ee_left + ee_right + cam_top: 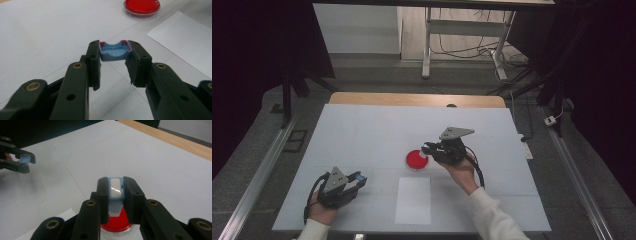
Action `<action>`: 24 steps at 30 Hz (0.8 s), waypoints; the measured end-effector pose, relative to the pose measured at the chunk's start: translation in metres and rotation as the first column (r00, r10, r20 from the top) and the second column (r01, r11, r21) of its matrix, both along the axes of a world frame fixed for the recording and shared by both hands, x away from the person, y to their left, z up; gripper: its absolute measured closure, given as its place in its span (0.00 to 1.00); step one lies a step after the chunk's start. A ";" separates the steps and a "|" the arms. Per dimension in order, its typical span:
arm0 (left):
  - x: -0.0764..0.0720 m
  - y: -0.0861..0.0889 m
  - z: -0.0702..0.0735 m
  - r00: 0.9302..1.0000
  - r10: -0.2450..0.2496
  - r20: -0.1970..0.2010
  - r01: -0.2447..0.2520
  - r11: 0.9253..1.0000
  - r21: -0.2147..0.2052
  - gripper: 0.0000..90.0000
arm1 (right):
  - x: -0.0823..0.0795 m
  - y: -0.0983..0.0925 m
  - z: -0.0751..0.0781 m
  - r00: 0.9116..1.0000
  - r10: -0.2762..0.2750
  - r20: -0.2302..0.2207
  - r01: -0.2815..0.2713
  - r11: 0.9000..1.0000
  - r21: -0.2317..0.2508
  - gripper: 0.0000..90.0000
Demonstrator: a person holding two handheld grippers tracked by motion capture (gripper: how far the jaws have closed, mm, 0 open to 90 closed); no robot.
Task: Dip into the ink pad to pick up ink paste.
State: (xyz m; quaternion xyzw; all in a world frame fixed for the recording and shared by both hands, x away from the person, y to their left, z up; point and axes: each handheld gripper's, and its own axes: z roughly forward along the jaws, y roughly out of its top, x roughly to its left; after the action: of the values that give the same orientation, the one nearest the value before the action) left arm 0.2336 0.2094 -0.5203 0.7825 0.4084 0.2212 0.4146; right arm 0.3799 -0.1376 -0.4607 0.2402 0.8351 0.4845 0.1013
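Right gripper [116, 195], clamped on a blue-and-white piece [115, 188], hovers just above the red dish [417, 160] at frame centre; left gripper [113, 60], lower left, grips a blue cap [114, 51], well apart

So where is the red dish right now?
The red dish sits near the middle of the white table in the high view, just beyond the sheet of paper. The right gripper hovers at its right edge.
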 end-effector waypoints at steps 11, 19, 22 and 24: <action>0.007 -0.001 -0.001 1.000 -0.012 -0.002 0.012 1.000 -0.002 0.72 | 0.012 0.014 -0.004 1.000 -0.008 -0.001 0.008 0.999 -0.032 0.83; 0.004 -0.004 0.002 1.000 -0.006 0.006 0.006 1.000 0.001 0.72 | 0.014 0.015 -0.011 1.000 -0.015 -0.028 0.013 0.998 -0.057 0.83; 0.002 -0.003 0.002 1.000 -0.002 0.005 0.002 1.000 0.002 0.72 | 0.015 0.016 -0.013 0.999 -0.020 -0.032 0.018 0.998 -0.068 0.83; 0.002 -0.003 0.002 1.000 -0.002 0.005 0.002 1.000 0.001 0.72 | 0.016 0.018 -0.015 0.999 -0.018 -0.031 0.016 0.997 -0.076 0.83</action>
State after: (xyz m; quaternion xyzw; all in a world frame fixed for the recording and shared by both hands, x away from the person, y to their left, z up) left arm 0.2357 0.2067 -0.5186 0.7826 0.4063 0.2230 0.4156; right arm 0.3962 -0.1196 -0.4757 0.2509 0.8522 0.4478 0.1013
